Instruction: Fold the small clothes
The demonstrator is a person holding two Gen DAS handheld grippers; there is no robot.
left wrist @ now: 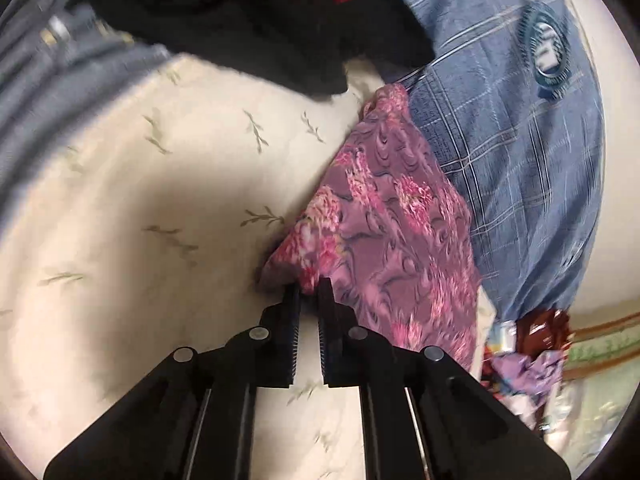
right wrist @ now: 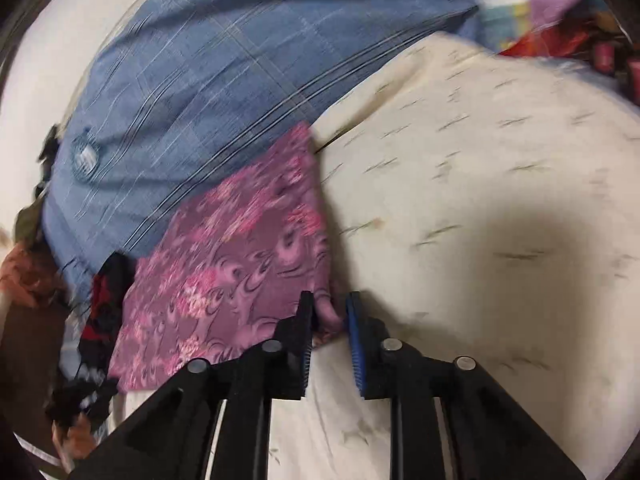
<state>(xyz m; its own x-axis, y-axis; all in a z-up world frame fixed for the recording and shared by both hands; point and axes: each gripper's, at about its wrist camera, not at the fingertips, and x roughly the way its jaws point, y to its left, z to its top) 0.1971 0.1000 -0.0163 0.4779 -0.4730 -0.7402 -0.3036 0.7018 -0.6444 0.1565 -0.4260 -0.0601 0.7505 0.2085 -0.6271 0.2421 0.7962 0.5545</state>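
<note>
A small purple and pink patterned garment lies on a cream bedsheet, its far edge over a blue checked cloth. My left gripper is shut on the garment's near corner. In the right wrist view the same garment lies left of centre. My right gripper has its jaws narrowly apart around a fold of the garment's corner; the fold sits between them and the blue-padded finger stands a little off it.
A black and red garment and grey denim lie at the far side. Blue checked cloth covers the back. A white container and colourful clutter sit at the bed's edge. Cream sheet spreads to the right.
</note>
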